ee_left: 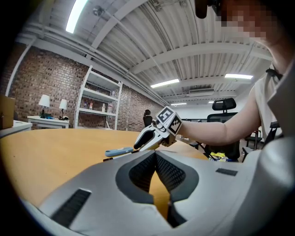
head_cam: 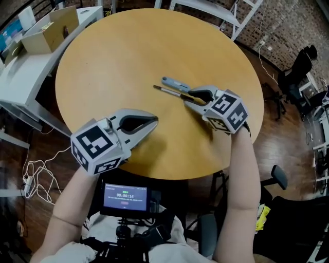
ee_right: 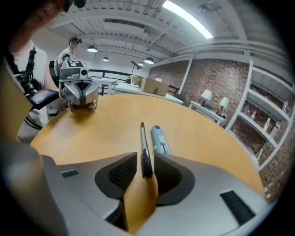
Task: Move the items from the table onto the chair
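Observation:
A thin dark pen (head_cam: 167,91) and a blue utility knife (head_cam: 175,83) lie side by side on the round wooden table (head_cam: 128,51). My right gripper (head_cam: 191,96) points down at their near ends. In the right gripper view the pen (ee_right: 144,147) lies between the open jaws of that gripper (ee_right: 146,159), with a small gap on each side, and the knife (ee_right: 159,138) lies just right of it. My left gripper (head_cam: 154,121) hovers over the table's near left part, shut and empty. In the left gripper view its tips (ee_left: 155,153) meet, and the right gripper (ee_left: 138,146) is ahead.
A cardboard box (head_cam: 51,28) stands on a white desk (head_cam: 20,72) at the far left. A white shelf frame (head_cam: 221,10) stands behind the table. An office chair (head_cam: 277,177) is at the lower right. Cables (head_cam: 36,174) lie on the floor at left.

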